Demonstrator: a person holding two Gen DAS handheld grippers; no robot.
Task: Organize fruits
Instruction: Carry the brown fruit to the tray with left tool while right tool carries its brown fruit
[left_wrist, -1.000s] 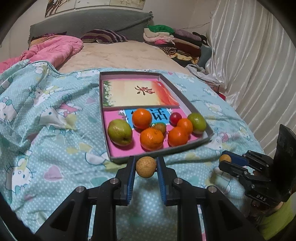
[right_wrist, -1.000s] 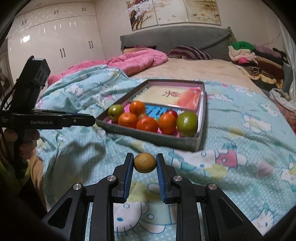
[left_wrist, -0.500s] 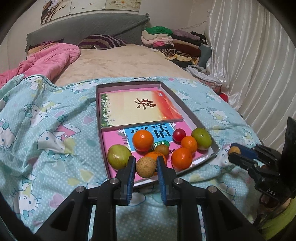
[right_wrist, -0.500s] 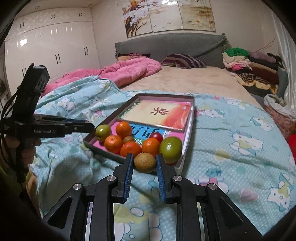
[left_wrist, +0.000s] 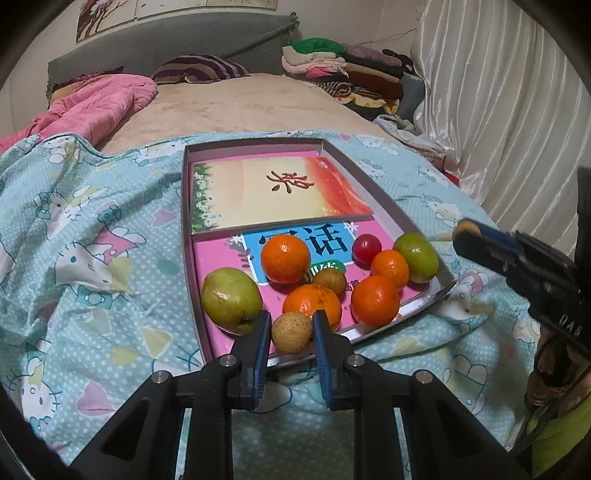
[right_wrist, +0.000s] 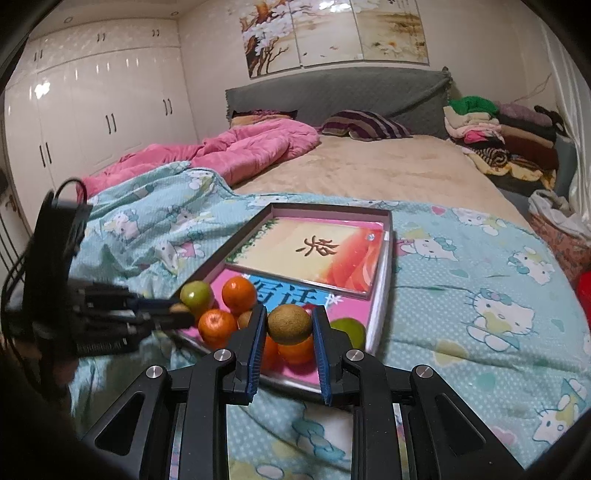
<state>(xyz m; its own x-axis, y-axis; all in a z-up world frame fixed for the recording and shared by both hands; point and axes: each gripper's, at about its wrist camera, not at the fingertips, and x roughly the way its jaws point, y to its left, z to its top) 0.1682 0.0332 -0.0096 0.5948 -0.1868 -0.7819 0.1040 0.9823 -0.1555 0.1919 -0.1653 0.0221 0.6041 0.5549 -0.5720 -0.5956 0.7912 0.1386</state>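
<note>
A shallow grey tray (left_wrist: 369, 184) lies on the bed with books in it and several fruits on its near half: oranges (left_wrist: 285, 258), green fruits (left_wrist: 231, 300), a red one (left_wrist: 366, 248) and a small brown one (left_wrist: 330, 280). My left gripper (left_wrist: 291, 334) is shut on a small tan round fruit (left_wrist: 291, 332), held over the tray's near edge. My right gripper (right_wrist: 289, 325) is shut on a brown kiwi-like fruit (right_wrist: 289, 324), held above the tray's near right corner (right_wrist: 373, 332). Each gripper shows in the other's view, the right one (left_wrist: 461, 232) and the left one (right_wrist: 177, 308).
A teal Hello Kitty blanket (left_wrist: 92, 258) covers the near bed. A pink quilt (right_wrist: 236, 155) and a striped pillow (right_wrist: 364, 125) lie farther back. Folded clothes (right_wrist: 495, 129) are stacked at the far right. White curtains (left_wrist: 517, 110) hang on the right.
Both grippers have moved forward with their fruits. The left one now hangs over the tray's near edge, and the right one has reached the tray's near right corner.
</note>
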